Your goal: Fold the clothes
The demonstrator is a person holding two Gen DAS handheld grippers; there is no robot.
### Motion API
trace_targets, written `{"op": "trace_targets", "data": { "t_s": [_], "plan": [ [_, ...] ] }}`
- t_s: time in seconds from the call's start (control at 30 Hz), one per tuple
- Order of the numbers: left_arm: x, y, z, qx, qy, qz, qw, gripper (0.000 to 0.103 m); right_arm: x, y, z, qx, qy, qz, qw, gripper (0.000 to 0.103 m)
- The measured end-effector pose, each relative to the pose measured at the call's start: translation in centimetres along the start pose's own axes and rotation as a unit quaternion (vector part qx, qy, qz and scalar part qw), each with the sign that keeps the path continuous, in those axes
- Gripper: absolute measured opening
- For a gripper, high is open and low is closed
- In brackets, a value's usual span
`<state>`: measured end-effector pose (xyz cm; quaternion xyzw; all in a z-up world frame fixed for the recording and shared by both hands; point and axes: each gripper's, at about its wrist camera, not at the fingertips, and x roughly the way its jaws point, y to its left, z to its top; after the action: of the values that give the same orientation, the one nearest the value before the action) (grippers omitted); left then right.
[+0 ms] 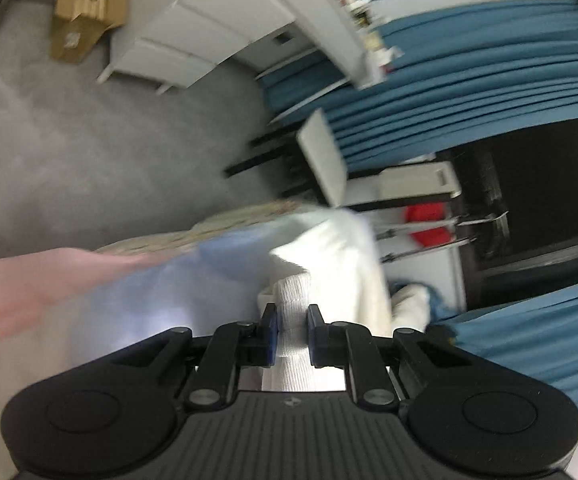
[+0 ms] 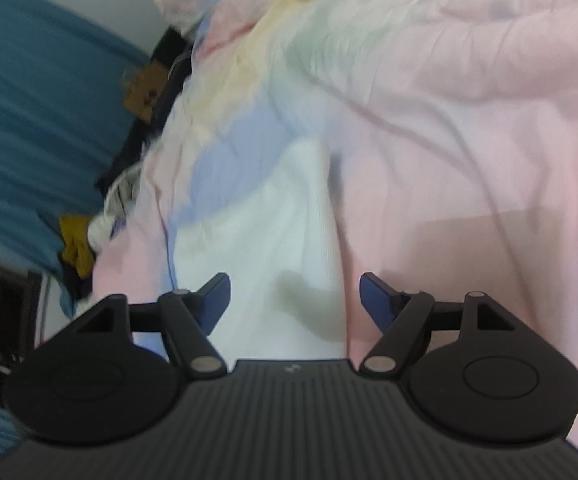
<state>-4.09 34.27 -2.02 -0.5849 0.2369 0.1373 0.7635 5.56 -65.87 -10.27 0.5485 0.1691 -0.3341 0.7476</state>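
No readable writing shows; both views are motion-blurred. The left tongs (image 1: 292, 326) are clamped on a ribbed white garment (image 1: 329, 248), lifted above the pastel bedding (image 1: 149, 292). The right tongs (image 2: 295, 300) stand apart over the garment's (image 2: 265, 248) other part, lying on the bed (image 2: 469, 120); its edges are hard to trace.

My black two-finger left gripper (image 1: 292, 330) pinched nearly closed on white ribbed cloth (image 1: 295, 304), right gripper (image 2: 295, 300) wide apart, tilted downward.
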Motion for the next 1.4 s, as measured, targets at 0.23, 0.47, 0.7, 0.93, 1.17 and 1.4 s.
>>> {"op": "trace_targets", "data": {
  "t_s": [0.23,0.47,0.7,0.93,1.17,1.4],
  "plan": [
    [0.2,3.1,0.9,-0.013,0.019,0.014,0.9996,0.016,4.7,-1.4,1.0,-0.015,0.049,0.024,0.998,0.072],
    [0.9,5.5,1.0,-0.021,0.031,0.011,0.9993,0.016,3.7,2.2,0.4,-0.102,-0.011,0.063,0.993,0.007],
    [0.0,5.5,0.6,0.021,0.035,0.012,0.9991,0.016,-0.9,1.4,2.8,-0.073,-0.118,0.063,0.988,0.006],
    [0.3,6.0,0.2,0.071,0.044,0.04,0.9957,0.019,4.3,-2.0,2.4,-0.073,0.008,-0.093,0.993,0.006],
    [-0.9,3.9,-0.1,0.134,0.033,0.053,0.989,0.031,2.8,-0.4,2.4,-0.098,-0.03,-0.075,0.992,0.009],
    [-3.4,-0.3,-0.9,0.229,0.007,0.062,0.9713,0.072,0.0,1.1,2.5,-0.124,-0.1,-0.093,0.983,0.043]
  ]
}}
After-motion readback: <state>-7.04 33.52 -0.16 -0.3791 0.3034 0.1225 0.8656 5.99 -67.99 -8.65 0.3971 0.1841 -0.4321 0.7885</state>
